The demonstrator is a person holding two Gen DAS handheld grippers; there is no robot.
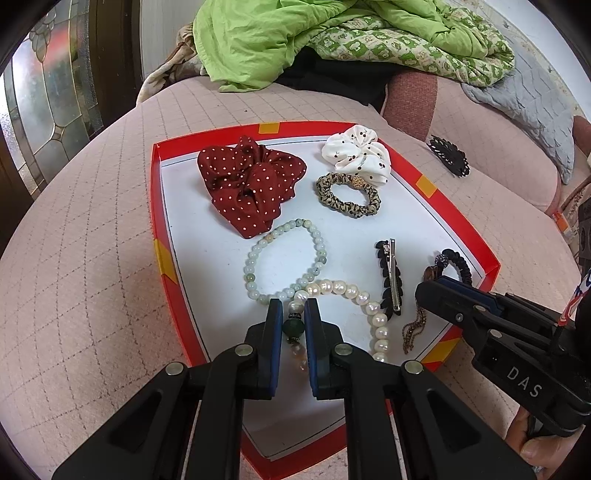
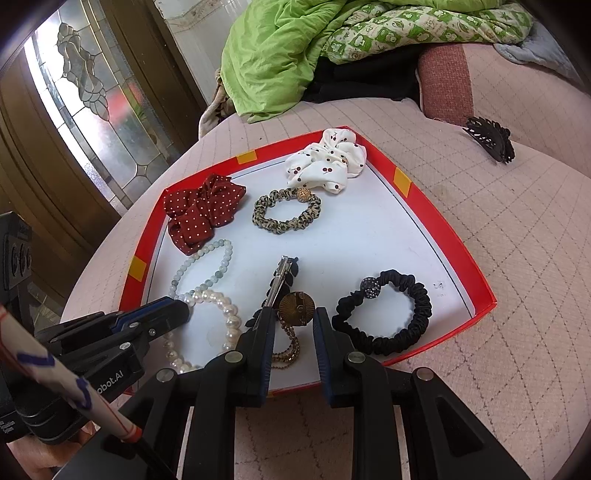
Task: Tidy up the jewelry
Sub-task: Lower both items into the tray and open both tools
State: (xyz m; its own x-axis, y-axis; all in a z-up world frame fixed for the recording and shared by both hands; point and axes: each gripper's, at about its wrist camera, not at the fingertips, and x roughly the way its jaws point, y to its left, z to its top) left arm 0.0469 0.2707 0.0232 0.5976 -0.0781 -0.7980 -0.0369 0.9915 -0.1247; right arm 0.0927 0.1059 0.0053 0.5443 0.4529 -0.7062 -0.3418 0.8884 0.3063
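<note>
A red-walled tray point(image 1: 428, 186) sits on a pink quilted cushion point(image 1: 92, 258), holding hair ties and jewellery on its white floor. The left gripper point(image 1: 292, 308) hovers low over the tray's near edge, its fingers a narrow gap apart on either side of the pearl bracelet point(image 1: 354, 295), where a dark green bead point(image 1: 293, 326) sits between them; whether they actually pinch the strand cannot be told. The right gripper point(image 2: 293, 317) is parted wider over the tray's near side, straddling a gold round brooch point(image 2: 296, 304) with a dangling chain, gripping nothing.

A black leaf hair clip point(image 2: 280, 280) lies mid-tray, its long axis running from the near edge toward the far edge, the metal bar tipped slightly right in the right wrist view. A pale green bead bracelet point(image 1: 284, 254) lies just beyond the pearls, touching them. A black scrunchie point(image 2: 388, 314) lies by the tray's near right corner. Toward the far wall lie a red dotted scrunchie point(image 1: 251, 184), a leopard-print hair tie point(image 1: 349, 195) and a white cherry-print scrunchie point(image 1: 358, 153). A black claw clip point(image 2: 489, 138) rests on the cushion beyond the tray's right wall. A green quilt point(image 1: 332, 33) is heaped behind.
</note>
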